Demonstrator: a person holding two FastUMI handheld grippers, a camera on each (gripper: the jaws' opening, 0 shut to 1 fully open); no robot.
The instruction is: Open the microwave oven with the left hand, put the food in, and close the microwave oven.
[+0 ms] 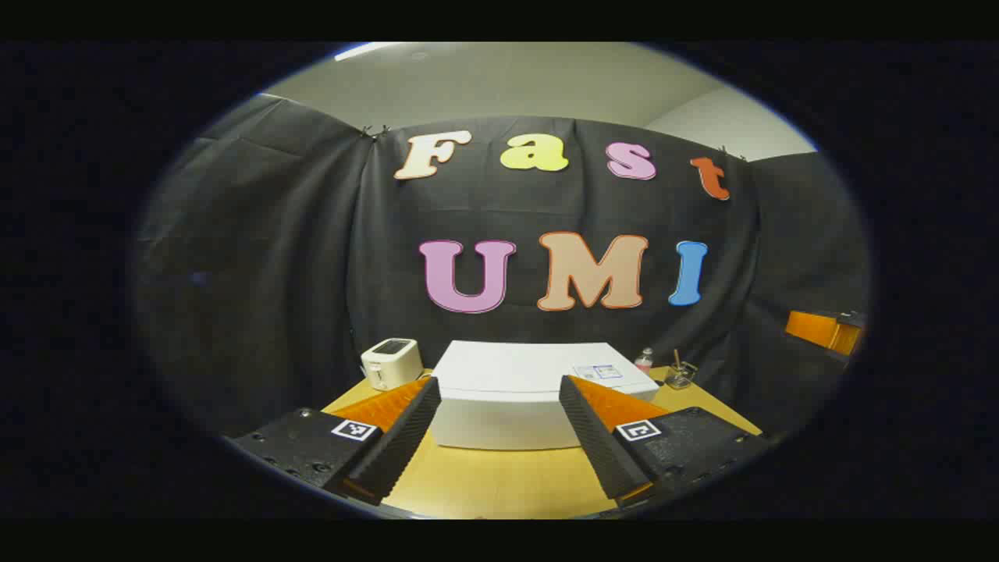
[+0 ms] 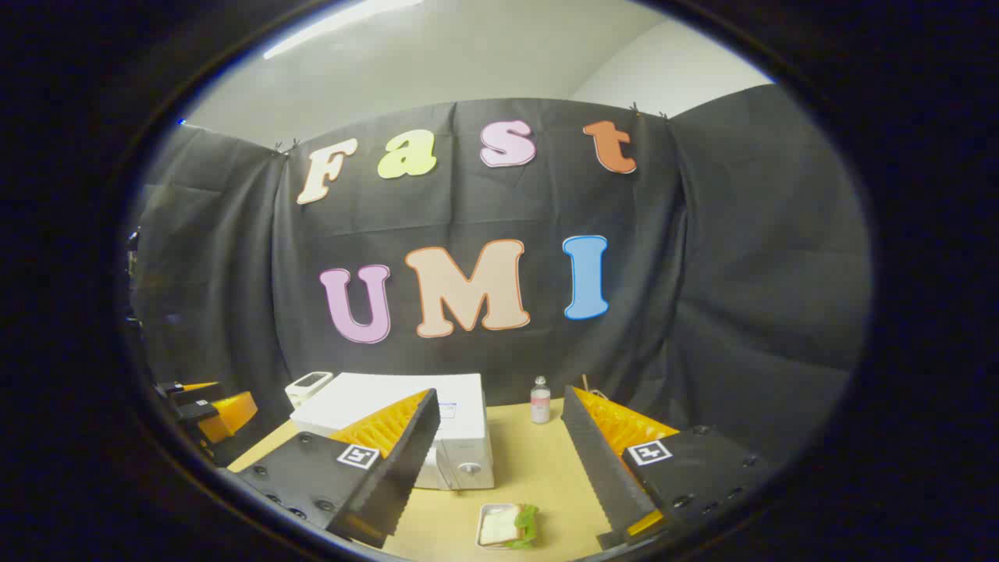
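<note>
The white microwave oven [image 1: 507, 390] stands on the wooden table with its door closed, straight ahead of my left gripper [image 1: 499, 382], which is open and holds nothing. In the right gripper view the microwave oven [image 2: 460, 437] is at the left, its round knob facing me. The food, a sandwich with green leaves in a small white tray [image 2: 507, 524], lies on the table in front of the microwave's right end. My right gripper [image 2: 499, 393] hangs open above and behind that tray, empty. Each gripper shows in the other's view, the left gripper [image 2: 203, 410] and the right gripper [image 1: 827, 332].
A white toaster [image 1: 390, 361] sits left of the microwave. A small bottle [image 2: 539, 400] and a glass jar [image 1: 679, 375] stand at the back right of the table [image 2: 538, 476]. Black cloth walls close in the back and both sides.
</note>
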